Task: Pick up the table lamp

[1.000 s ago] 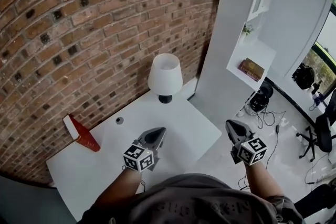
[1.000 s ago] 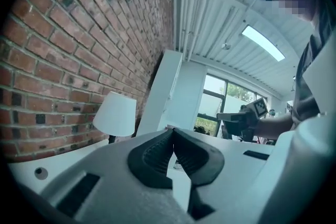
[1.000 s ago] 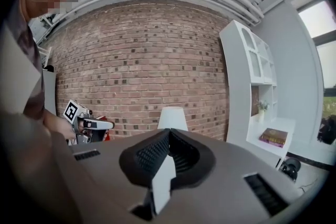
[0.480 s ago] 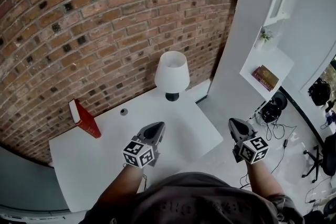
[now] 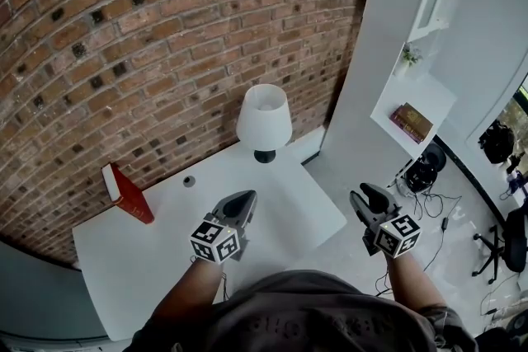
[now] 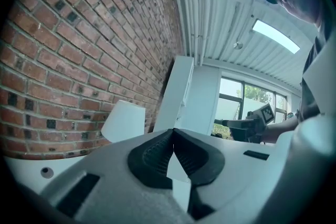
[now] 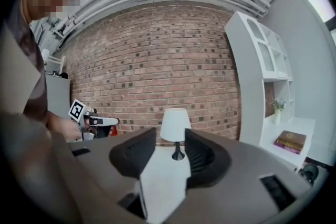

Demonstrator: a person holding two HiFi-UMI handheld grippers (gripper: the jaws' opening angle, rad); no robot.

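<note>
Lamp (image 5: 263, 121): upright at the table's (image 5: 272, 206) far edge by the brick wall (image 5: 165, 37), well apart from both grippers.
Handling: probably light and top-heavy, with a crushable shade (image 7: 175, 124); best taken by the thin stem (image 7: 178, 147).
Left gripper (image 5: 244, 198): jaws together, empty.
Right gripper (image 5: 360, 197): jaws partly apart, empty.
Change: the right jaws have just been opening; the lamp is unmoved.
</note>
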